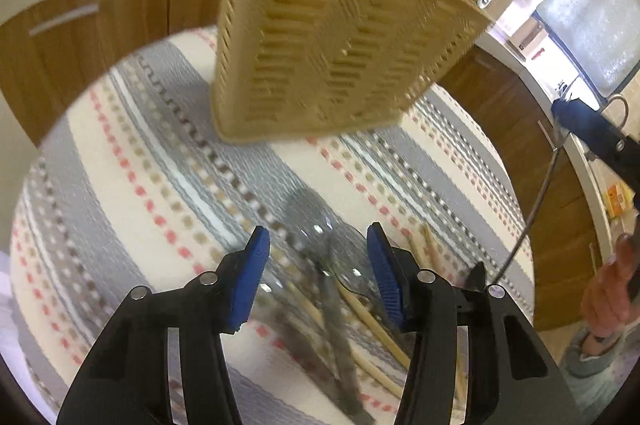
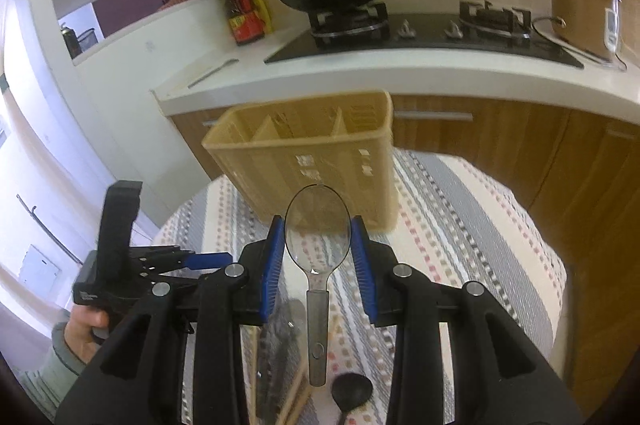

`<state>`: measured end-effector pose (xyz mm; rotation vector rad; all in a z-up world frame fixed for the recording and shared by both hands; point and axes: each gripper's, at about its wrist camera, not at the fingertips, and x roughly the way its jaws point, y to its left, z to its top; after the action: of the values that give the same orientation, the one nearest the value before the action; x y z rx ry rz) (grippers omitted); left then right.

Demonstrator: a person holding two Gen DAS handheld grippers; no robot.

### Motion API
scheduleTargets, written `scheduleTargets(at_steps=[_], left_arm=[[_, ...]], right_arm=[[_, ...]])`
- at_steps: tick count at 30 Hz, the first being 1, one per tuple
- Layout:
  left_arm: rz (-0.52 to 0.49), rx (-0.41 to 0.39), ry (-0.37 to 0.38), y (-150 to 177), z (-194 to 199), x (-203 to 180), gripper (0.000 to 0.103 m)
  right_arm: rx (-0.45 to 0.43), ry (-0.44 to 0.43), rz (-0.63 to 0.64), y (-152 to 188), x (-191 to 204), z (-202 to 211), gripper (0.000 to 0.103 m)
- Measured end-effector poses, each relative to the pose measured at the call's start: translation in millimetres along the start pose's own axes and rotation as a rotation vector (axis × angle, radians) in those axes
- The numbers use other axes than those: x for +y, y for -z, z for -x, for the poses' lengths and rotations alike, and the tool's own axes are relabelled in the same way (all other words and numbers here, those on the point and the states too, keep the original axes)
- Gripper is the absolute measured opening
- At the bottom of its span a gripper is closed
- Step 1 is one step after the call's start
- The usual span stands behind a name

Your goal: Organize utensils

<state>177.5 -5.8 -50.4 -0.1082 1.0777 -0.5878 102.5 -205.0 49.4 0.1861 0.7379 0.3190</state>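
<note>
The right gripper (image 2: 318, 225) is clamped on a clear spoon (image 2: 317, 237), bowl up, just short of the holder (image 2: 304, 153) on the surface (image 2: 460, 225). Lift above the rim, then lower into one compartment. The left gripper (image 1: 318, 249) — jaws apart, empty — hovers over remaining utensils (image 1: 360, 309); room is free rightward.

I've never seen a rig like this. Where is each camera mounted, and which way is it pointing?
Left wrist: rides the left tongs, open, looking down at the clear spoon and chopsticks on the striped cloth; the person's right hand shows at the edge.
Right wrist: rides the right tongs, shut on a clear spoon, facing the stove; the left hand shows.
Shared: the beige utensil basket, the cloth, the rice cooker.
</note>
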Motion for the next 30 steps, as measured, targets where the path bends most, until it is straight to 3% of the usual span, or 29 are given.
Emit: scheduleTargets(at_steps=[5,6,8,14,25,30], left_arm=[[0.002,0.044,-0.036,-1,-15,-16,0.047],[-0.001,0.054,-0.073,-2,-21,-19,0.042],[-0.013,0.062,-0.107,-5,-28,-25,0.017],[-0.065,0.040,-0.158,-3,-36,-44,0.001],[-0.183,-0.049,-0.090,-2,-3,-62,0.000],[-0.198,-0.141,-0.068,-1,28,-59,0.000]], right_arm=[[0.013,-0.025,-0.038,8,-12,0,0.030],[0.011,-0.027,-0.040,10,-13,1,0.030],[0.010,-0.032,-0.042,13,-14,4,0.030],[0.012,-0.031,-0.042,17,-17,10,0.030],[0.014,-0.044,-0.054,18,-16,11,0.030],[-0.004,-0.037,-0.038,15,-7,15,0.030]])
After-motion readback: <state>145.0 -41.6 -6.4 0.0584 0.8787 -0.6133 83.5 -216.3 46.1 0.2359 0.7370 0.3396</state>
